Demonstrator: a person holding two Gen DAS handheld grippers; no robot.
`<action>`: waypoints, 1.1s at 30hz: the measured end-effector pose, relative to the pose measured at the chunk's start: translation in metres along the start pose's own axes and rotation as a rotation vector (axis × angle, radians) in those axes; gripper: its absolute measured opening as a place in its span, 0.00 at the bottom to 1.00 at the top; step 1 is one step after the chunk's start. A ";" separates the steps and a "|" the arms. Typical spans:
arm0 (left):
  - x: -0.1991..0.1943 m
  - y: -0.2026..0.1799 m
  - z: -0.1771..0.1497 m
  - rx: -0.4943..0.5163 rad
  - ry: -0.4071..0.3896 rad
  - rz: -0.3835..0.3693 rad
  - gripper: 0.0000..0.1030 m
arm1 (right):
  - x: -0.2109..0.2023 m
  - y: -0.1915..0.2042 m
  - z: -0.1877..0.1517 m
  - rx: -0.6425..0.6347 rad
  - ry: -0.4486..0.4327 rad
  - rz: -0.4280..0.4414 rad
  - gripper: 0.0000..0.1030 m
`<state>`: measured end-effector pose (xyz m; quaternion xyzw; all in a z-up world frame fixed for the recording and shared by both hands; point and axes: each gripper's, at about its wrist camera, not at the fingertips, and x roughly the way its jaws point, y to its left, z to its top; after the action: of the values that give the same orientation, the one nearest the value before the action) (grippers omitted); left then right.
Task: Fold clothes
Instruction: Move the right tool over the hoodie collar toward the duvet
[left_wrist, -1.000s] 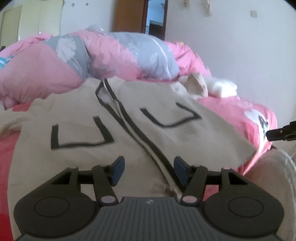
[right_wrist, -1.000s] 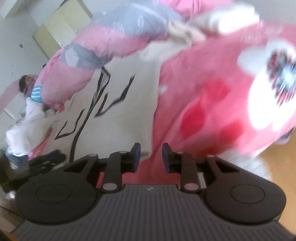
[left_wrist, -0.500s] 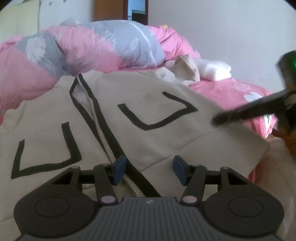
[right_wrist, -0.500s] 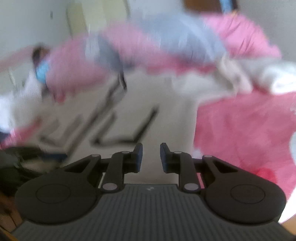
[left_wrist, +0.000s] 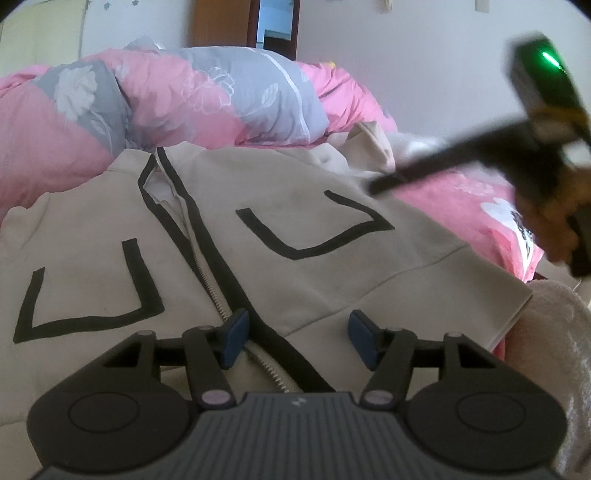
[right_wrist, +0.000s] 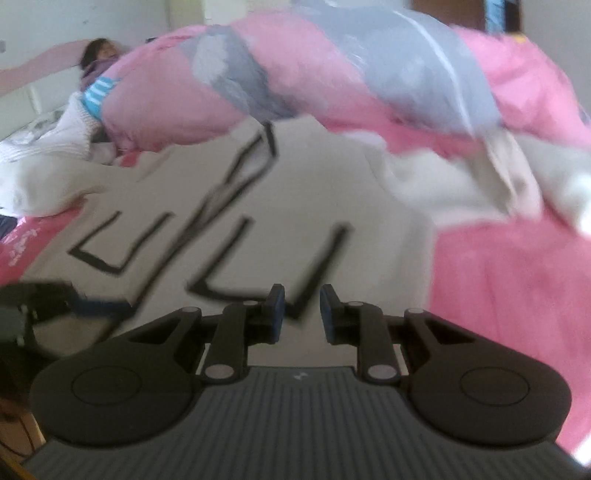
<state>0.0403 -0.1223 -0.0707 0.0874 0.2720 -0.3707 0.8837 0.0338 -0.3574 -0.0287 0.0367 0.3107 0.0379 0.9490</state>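
Observation:
A beige zip jacket (left_wrist: 295, 229) with black trim and black U-shaped pocket outlines lies spread flat on the pink bed, front up. It also shows in the right wrist view (right_wrist: 303, 206). My left gripper (left_wrist: 297, 341) is open and empty, just above the jacket's lower hem beside the zip. My right gripper (right_wrist: 301, 312) is open a little and empty, over the jacket's right pocket area. The right gripper (left_wrist: 373, 190) also shows in the left wrist view, blurred, above the jacket's right side.
A rolled pink and grey floral quilt (left_wrist: 192, 99) lies along the bed behind the jacket. Other pale clothes (right_wrist: 517, 177) are piled at the jacket's right. The pink sheet (right_wrist: 517, 288) runs to the bed's right edge. A person (right_wrist: 99, 55) lies at the far left.
The right gripper has swung left from the pink sheet to over the jacket. The left gripper has moved slightly closer along the hem. Both stay open.

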 end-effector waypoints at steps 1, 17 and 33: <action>0.000 0.000 -0.001 0.003 -0.007 -0.002 0.60 | 0.008 0.005 0.010 -0.022 -0.006 0.010 0.19; -0.004 0.008 -0.017 -0.008 -0.085 -0.049 0.59 | 0.196 -0.015 0.087 -0.062 0.093 -0.118 0.18; -0.008 0.014 -0.021 -0.039 -0.103 -0.090 0.61 | 0.265 -0.037 0.178 -0.032 -0.004 -0.150 0.19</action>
<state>0.0367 -0.1000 -0.0846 0.0386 0.2372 -0.4089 0.8804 0.3536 -0.3775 -0.0447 -0.0019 0.3103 -0.0286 0.9502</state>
